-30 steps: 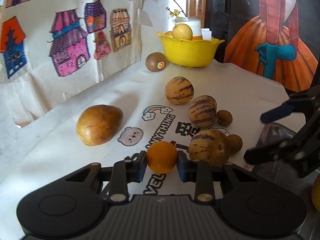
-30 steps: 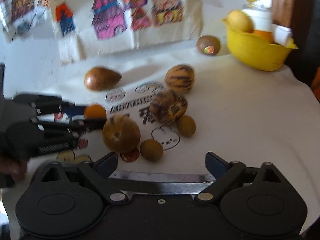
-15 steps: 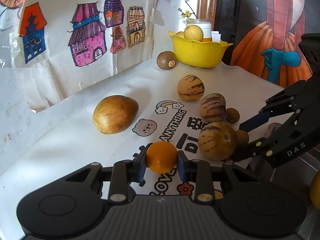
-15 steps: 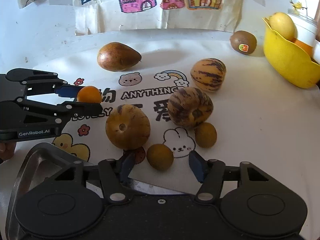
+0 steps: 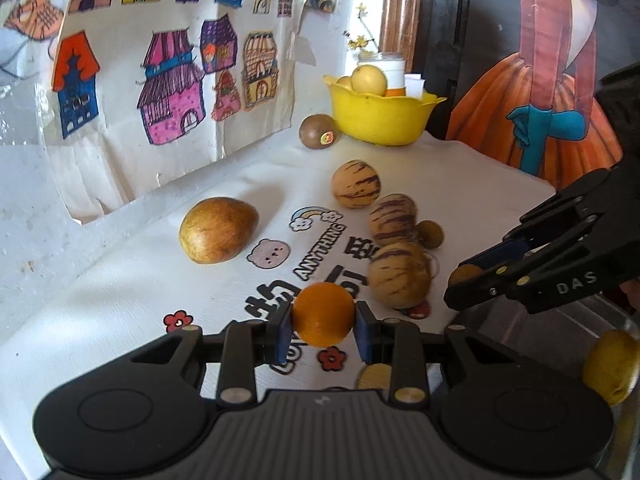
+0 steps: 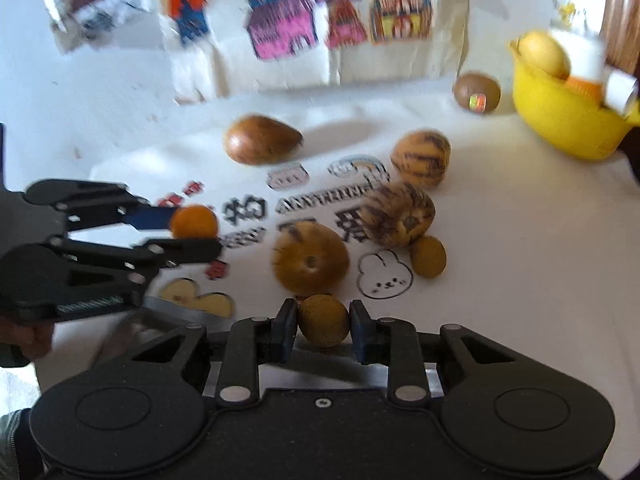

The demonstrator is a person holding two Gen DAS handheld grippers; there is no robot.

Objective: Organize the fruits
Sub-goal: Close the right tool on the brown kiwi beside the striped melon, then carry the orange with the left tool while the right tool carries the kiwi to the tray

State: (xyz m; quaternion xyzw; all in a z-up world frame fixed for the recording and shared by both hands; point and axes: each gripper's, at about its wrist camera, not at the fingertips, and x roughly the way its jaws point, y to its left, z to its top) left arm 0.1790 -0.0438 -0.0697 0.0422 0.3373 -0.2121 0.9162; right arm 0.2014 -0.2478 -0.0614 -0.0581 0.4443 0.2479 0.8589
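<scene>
My left gripper is shut on a small orange, held above the printed cloth. It also shows in the right wrist view as the left gripper with the orange. My right gripper has its jaws closing, and the pads press both sides of a small brown round fruit. From the left wrist view the right gripper comes in from the right with that fruit. A yellow bowl with fruit stands at the back.
Three striped melons lie in a row on the cloth, with another small brown fruit beside them. A large brown fruit lies left, a kiwi by the bowl. A metal tray holds a yellowish fruit.
The right gripper went from wide open to shut on the small brown fruit in front of the nearest melon. The left gripper, still holding the orange, shifted slightly.
</scene>
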